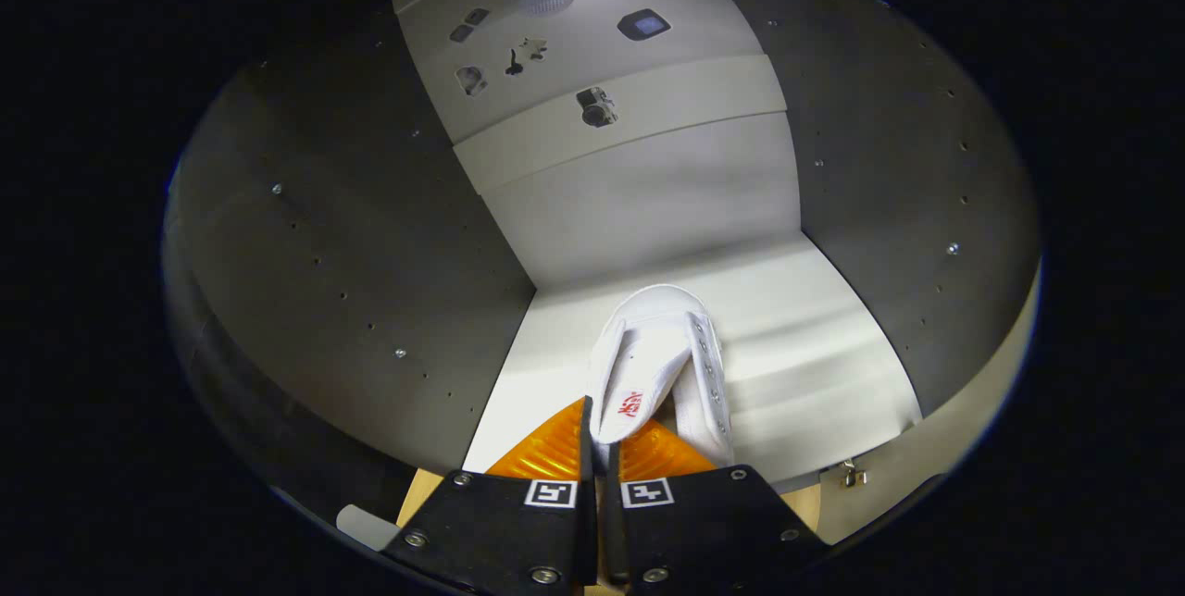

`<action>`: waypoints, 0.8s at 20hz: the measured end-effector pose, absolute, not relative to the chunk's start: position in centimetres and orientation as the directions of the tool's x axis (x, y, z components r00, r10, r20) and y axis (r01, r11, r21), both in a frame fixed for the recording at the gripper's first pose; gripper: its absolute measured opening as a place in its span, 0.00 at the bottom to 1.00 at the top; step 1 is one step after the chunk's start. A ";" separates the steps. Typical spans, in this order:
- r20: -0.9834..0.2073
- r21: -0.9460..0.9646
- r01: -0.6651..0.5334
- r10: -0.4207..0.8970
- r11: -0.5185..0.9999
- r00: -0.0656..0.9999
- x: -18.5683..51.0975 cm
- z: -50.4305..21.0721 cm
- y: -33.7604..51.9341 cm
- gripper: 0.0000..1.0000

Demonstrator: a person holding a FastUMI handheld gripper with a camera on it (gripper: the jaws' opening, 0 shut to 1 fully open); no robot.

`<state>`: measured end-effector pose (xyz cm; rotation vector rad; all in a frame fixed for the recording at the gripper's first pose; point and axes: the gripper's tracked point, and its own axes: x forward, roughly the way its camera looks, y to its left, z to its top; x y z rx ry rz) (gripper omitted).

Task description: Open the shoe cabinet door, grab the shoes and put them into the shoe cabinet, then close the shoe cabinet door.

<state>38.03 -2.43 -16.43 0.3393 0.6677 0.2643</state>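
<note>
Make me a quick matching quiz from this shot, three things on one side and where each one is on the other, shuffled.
Things:
1. white shoe
2. gripper
3. cabinet shelf

Places:
A. under the shoe
B. shut on the shoe's tongue
C. inside the cabinet, toe toward the back wall

Pairs: 1-C, 2-B, 3-A
</note>
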 end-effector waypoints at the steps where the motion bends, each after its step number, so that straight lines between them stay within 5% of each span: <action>1: -0.563 0.394 -0.132 0.352 0.910 0.748 38.3 -16.7 -2.3 0.03; 12: -0.548 0.438 -0.143 0.389 0.888 0.740 41.1 -18.3 -2.8 0.05; 16: -0.551 0.413 -0.112 0.346 0.904 0.759 41.4 -18.4 -3.5 0.17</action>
